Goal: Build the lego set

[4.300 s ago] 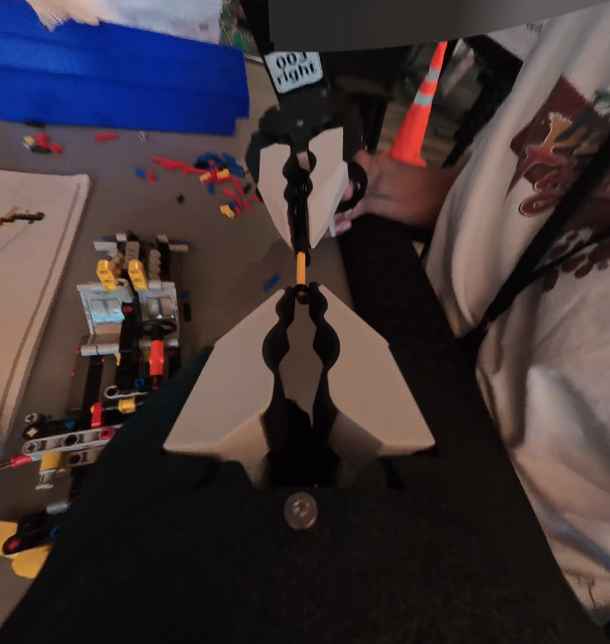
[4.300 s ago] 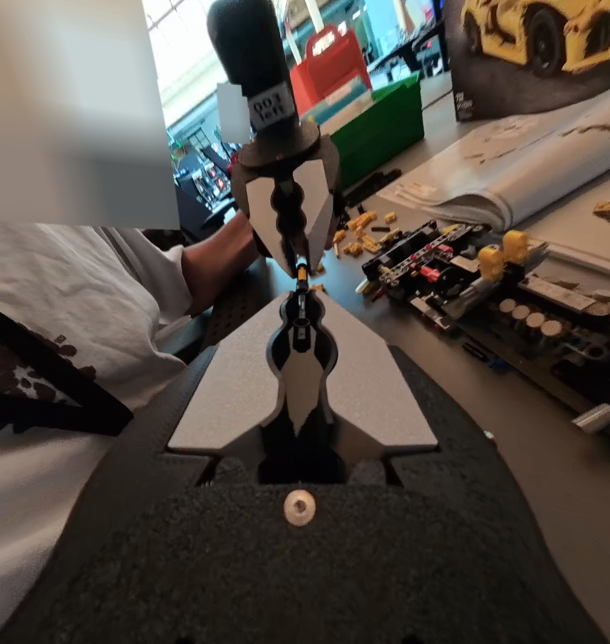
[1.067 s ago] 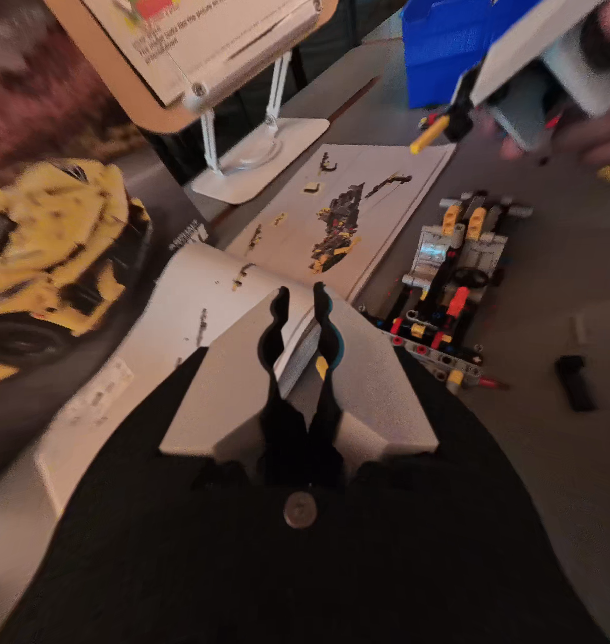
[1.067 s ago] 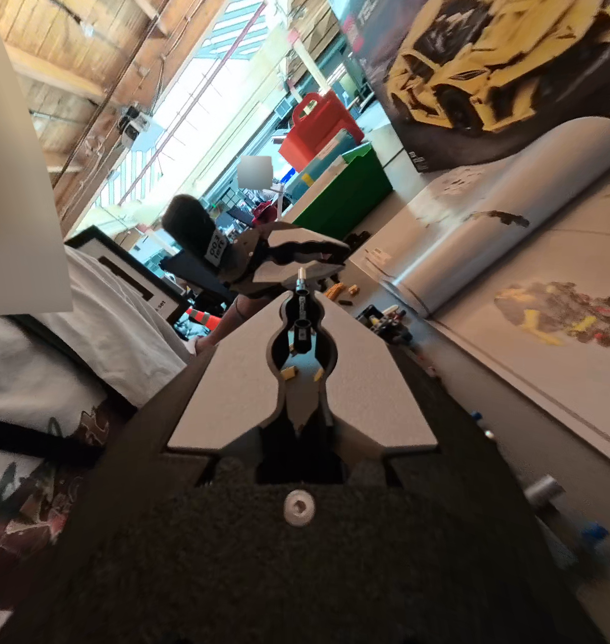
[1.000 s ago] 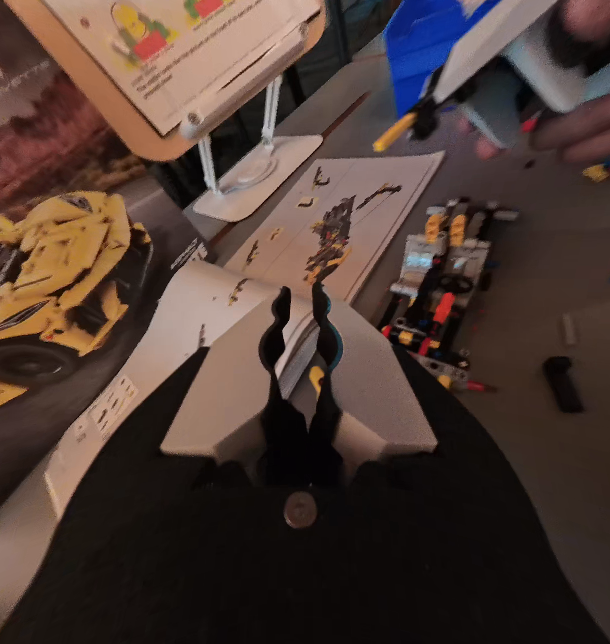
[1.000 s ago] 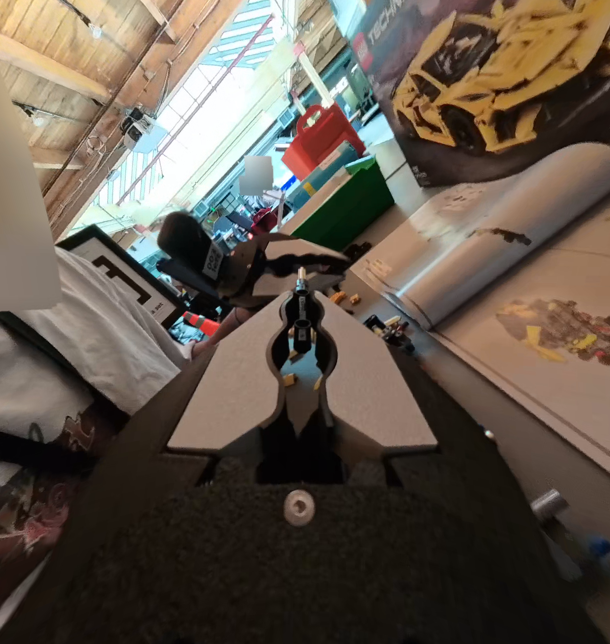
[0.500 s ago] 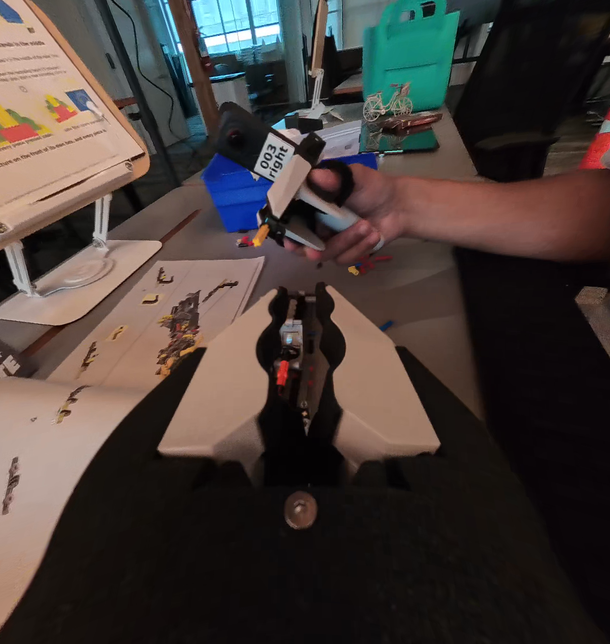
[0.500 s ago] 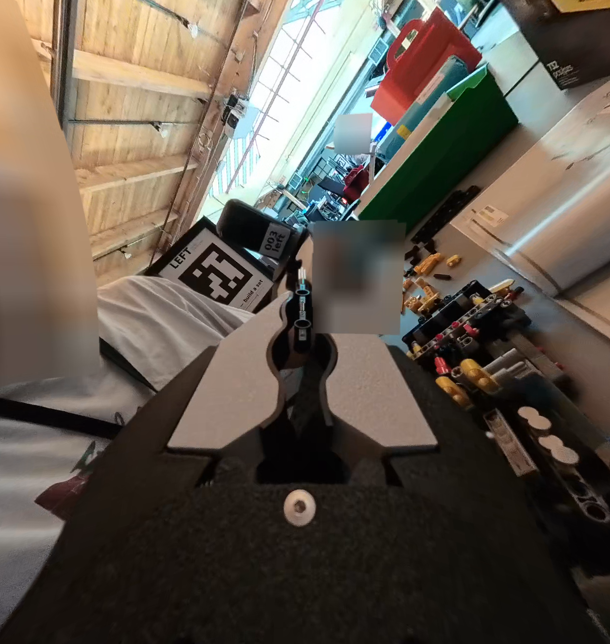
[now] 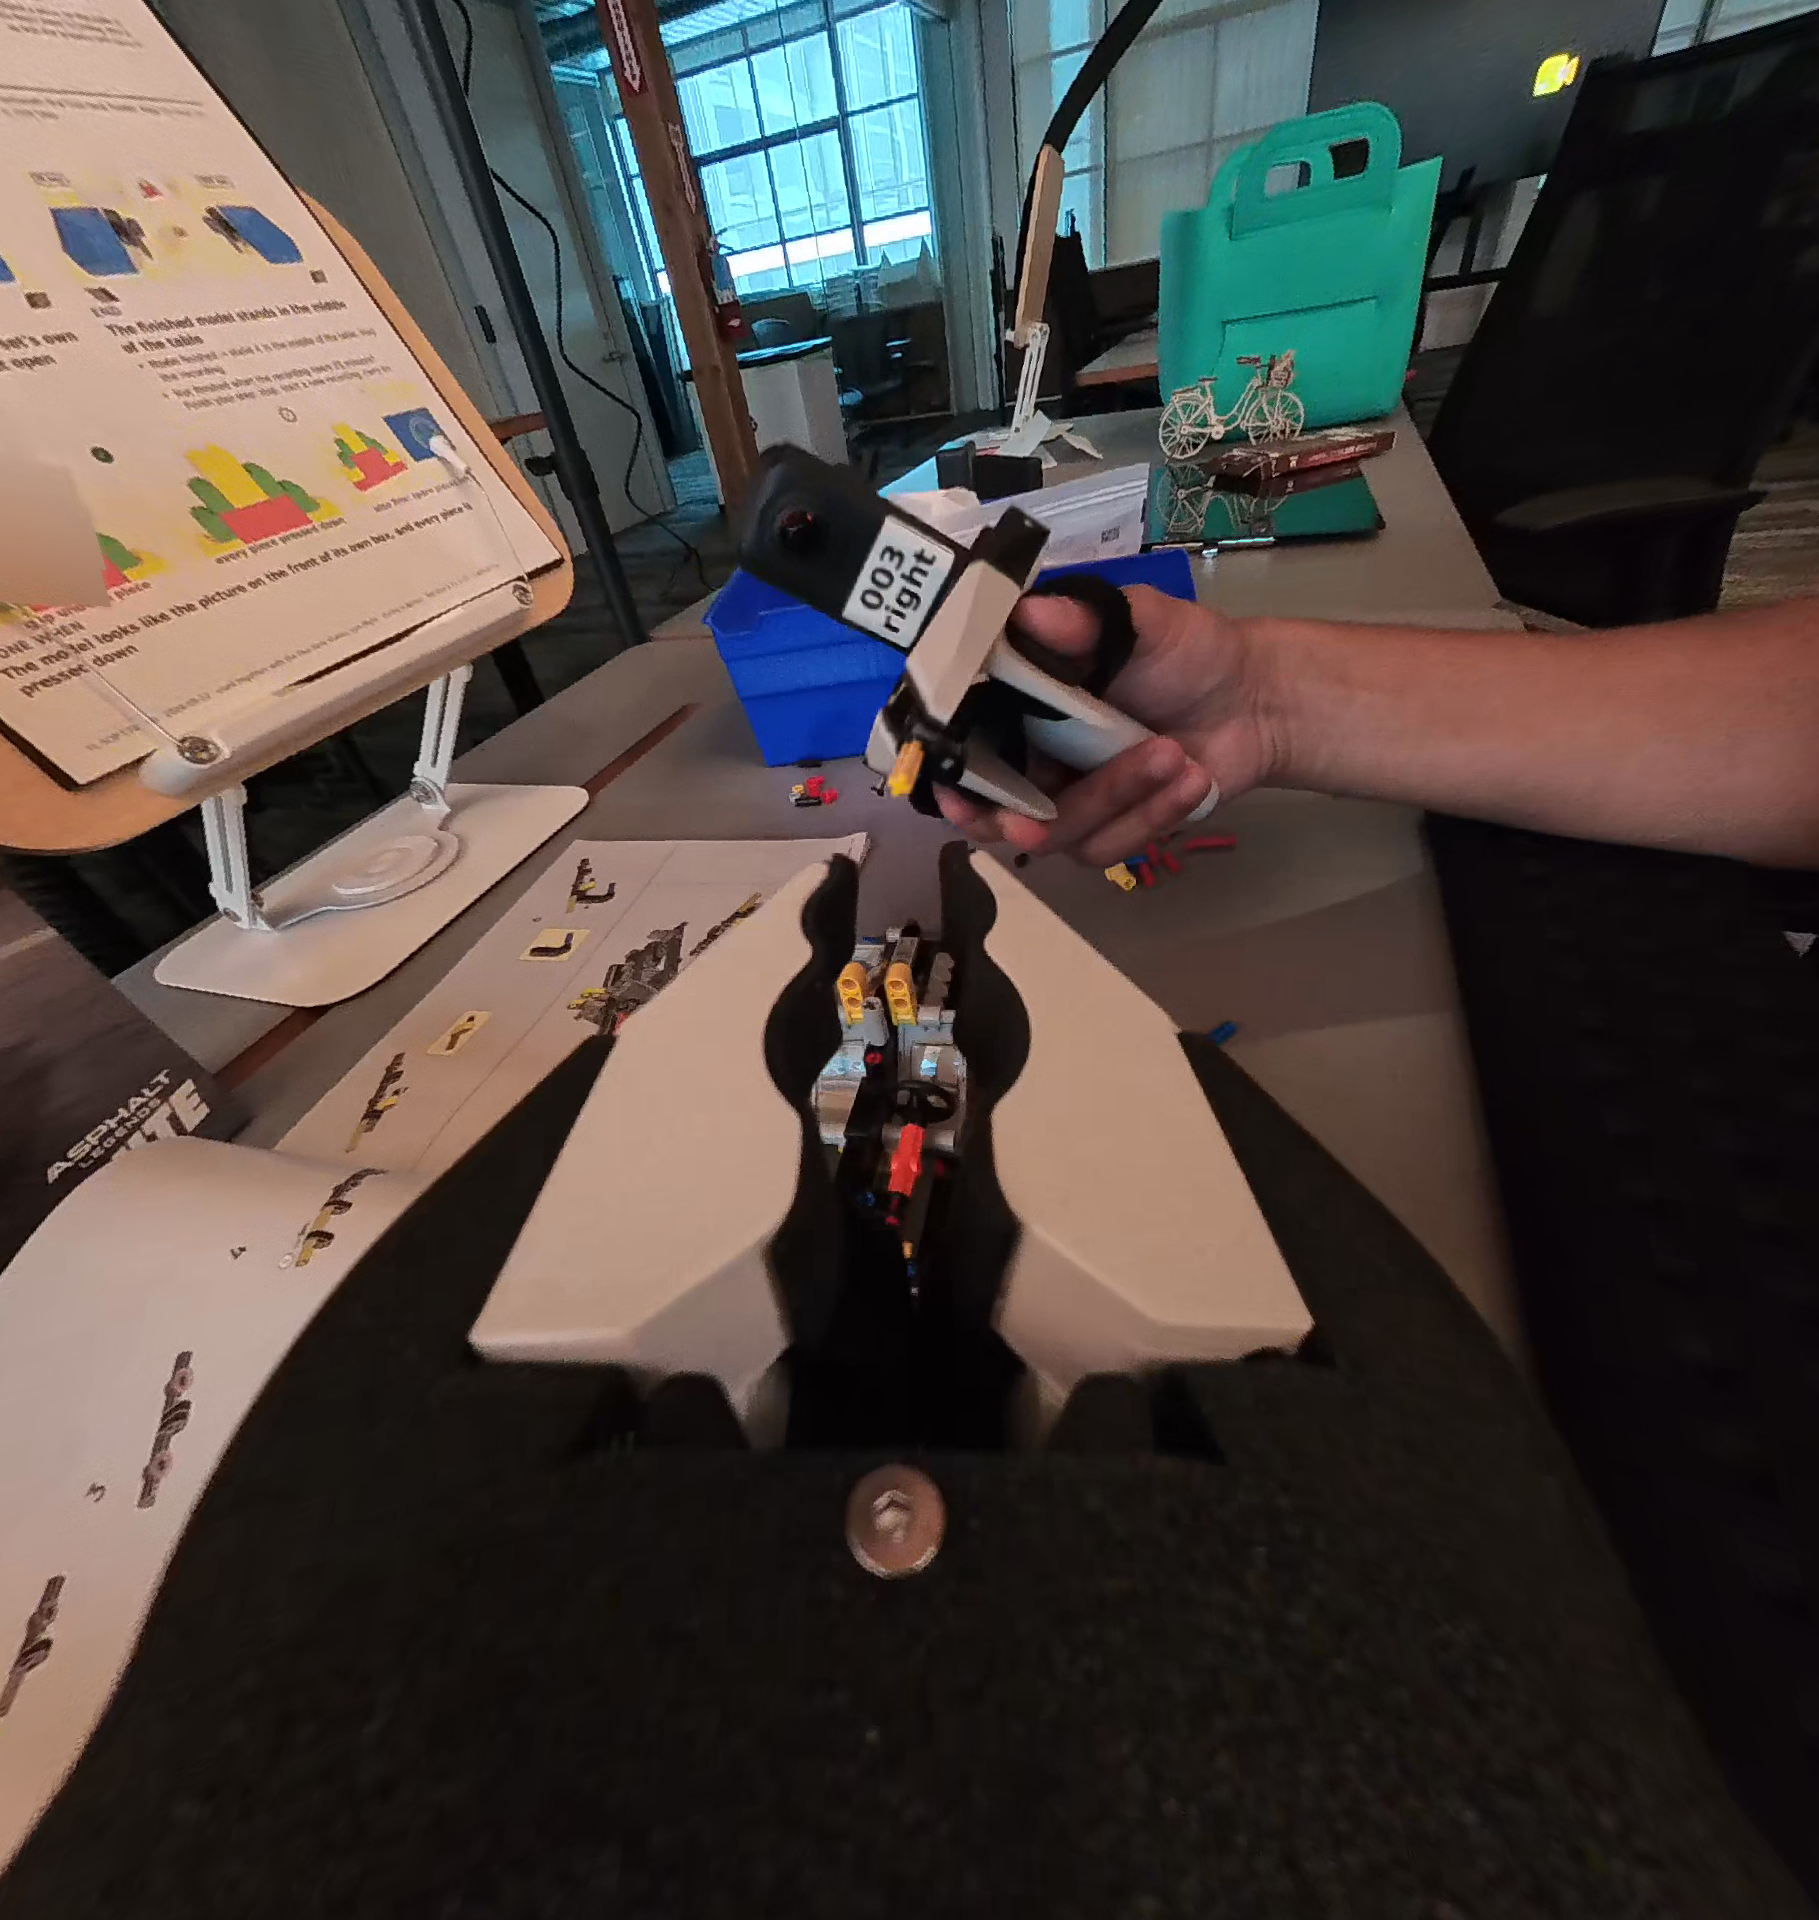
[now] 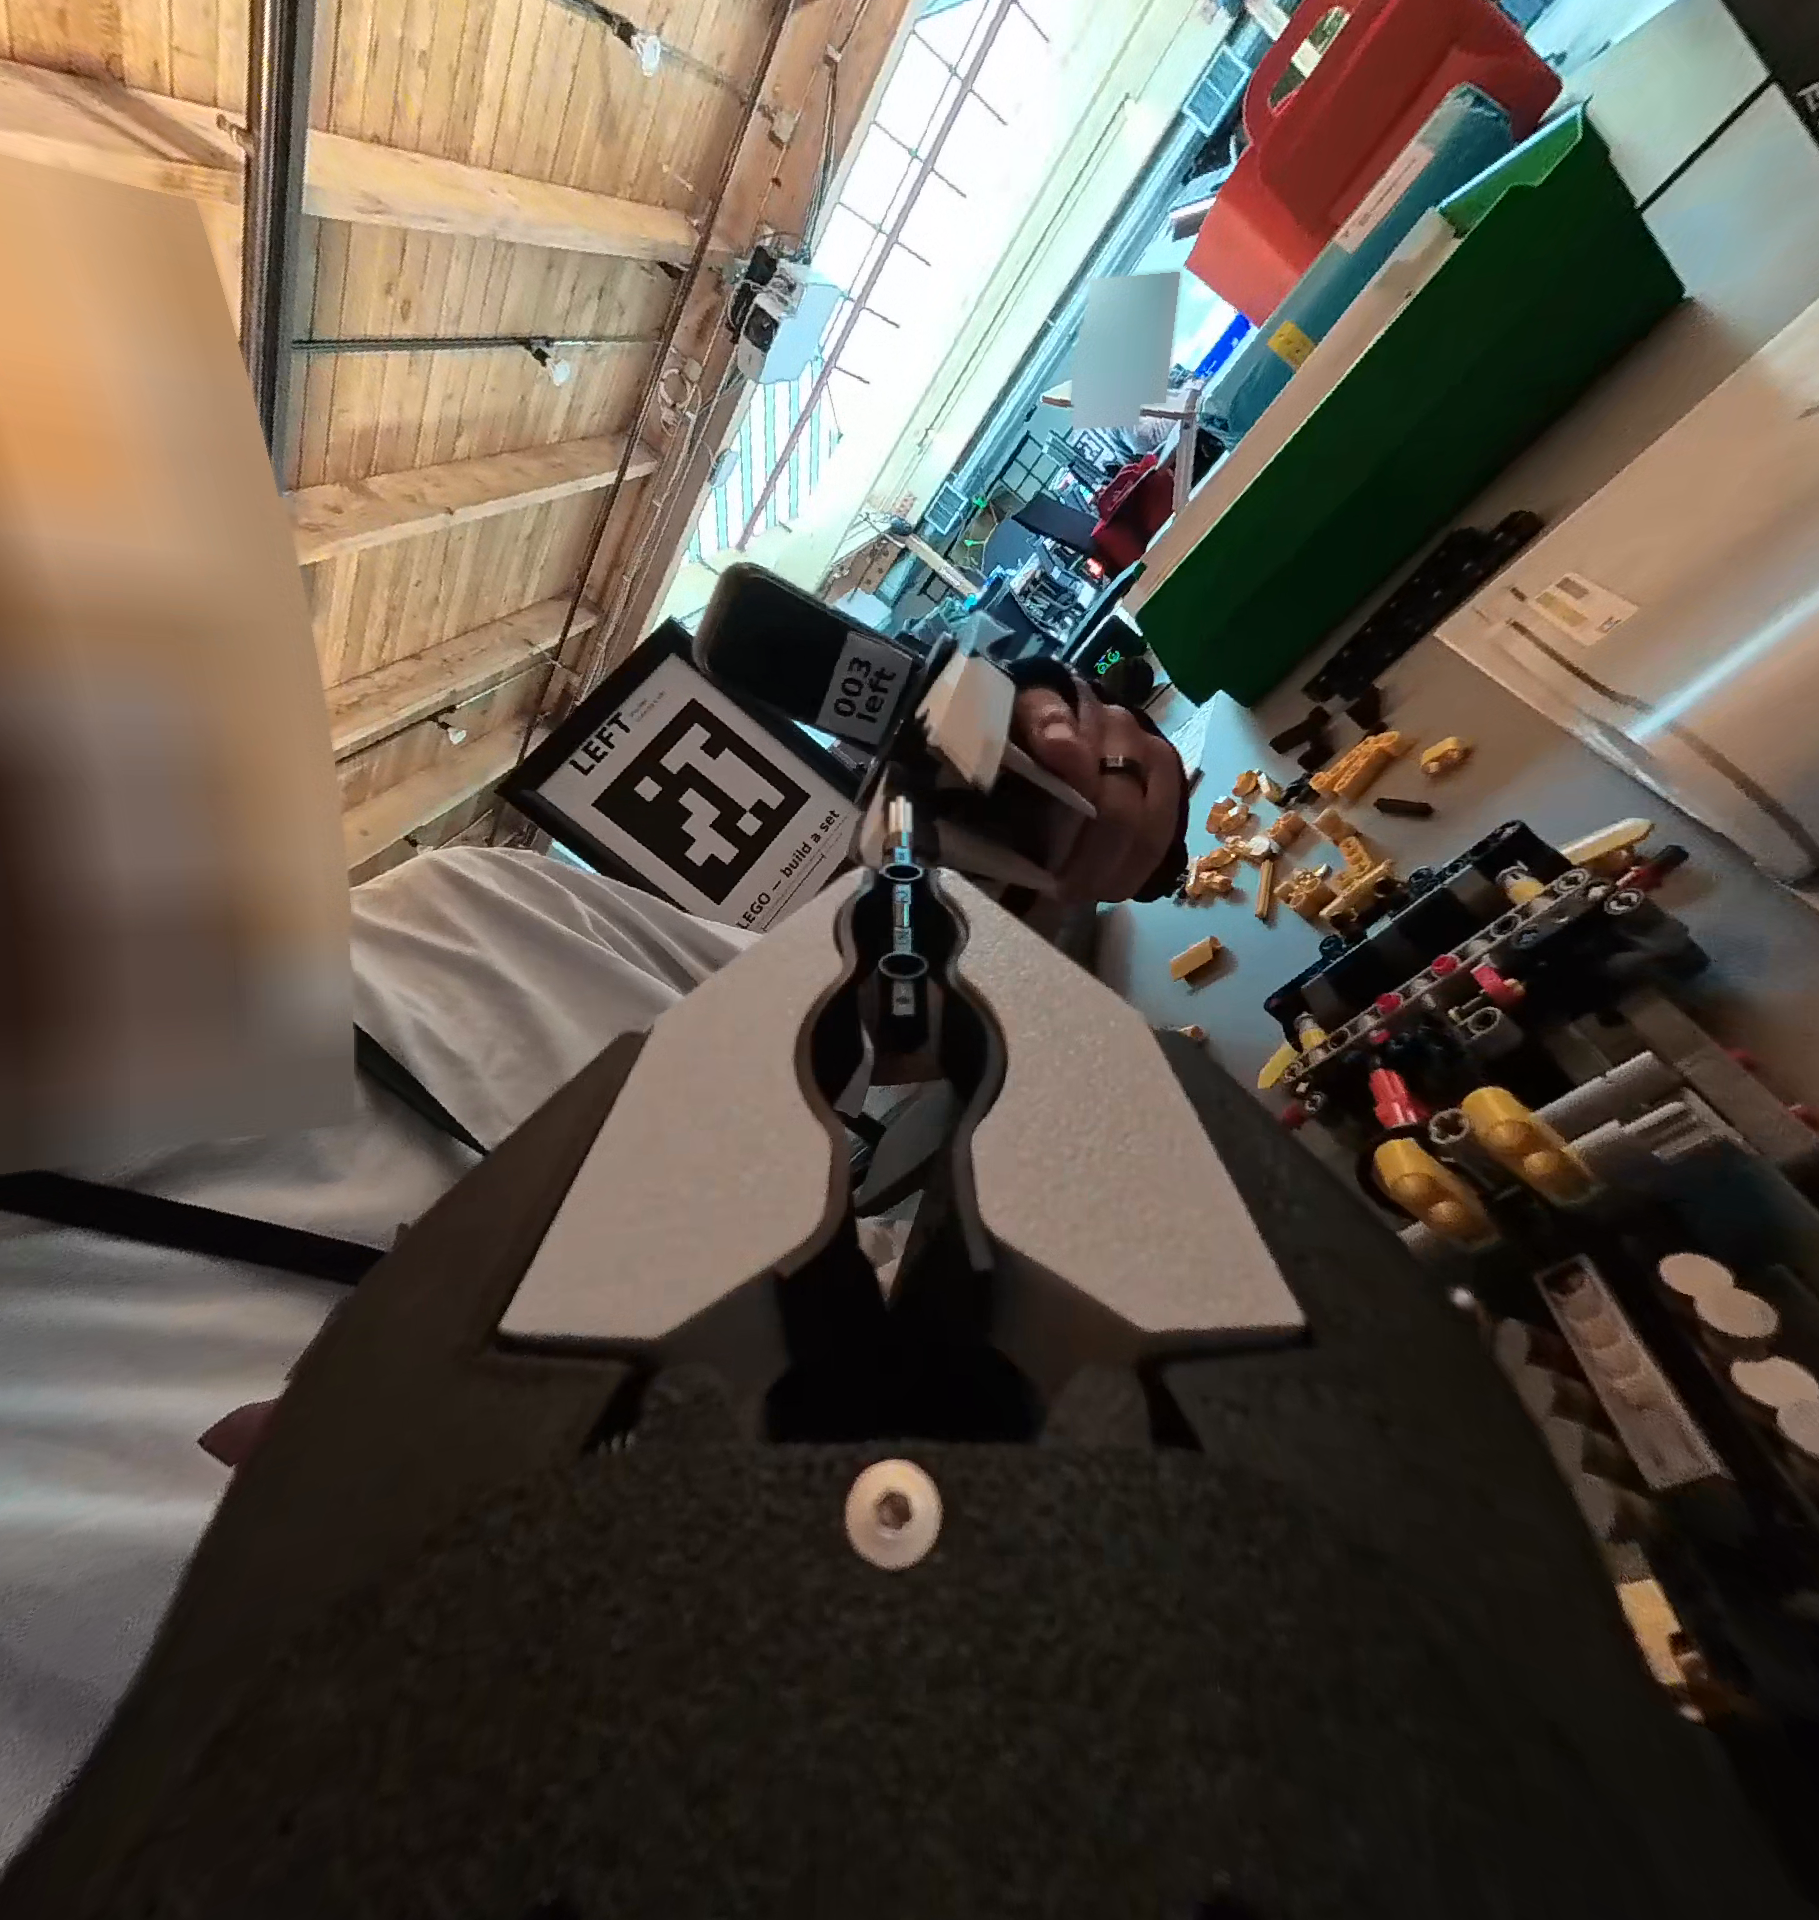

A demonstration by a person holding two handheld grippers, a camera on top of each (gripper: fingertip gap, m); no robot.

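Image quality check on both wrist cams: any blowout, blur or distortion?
Left wrist view: evenly lit and sharp; fisheye bends the curled white instruction booklet and tilted wooden instruction board.
Right wrist view: camera rolled, bright windows blown out; black pin-and-beam piece between the fingertips is sharp, the partly built black-and-grey lego chassis softens toward the lower right.
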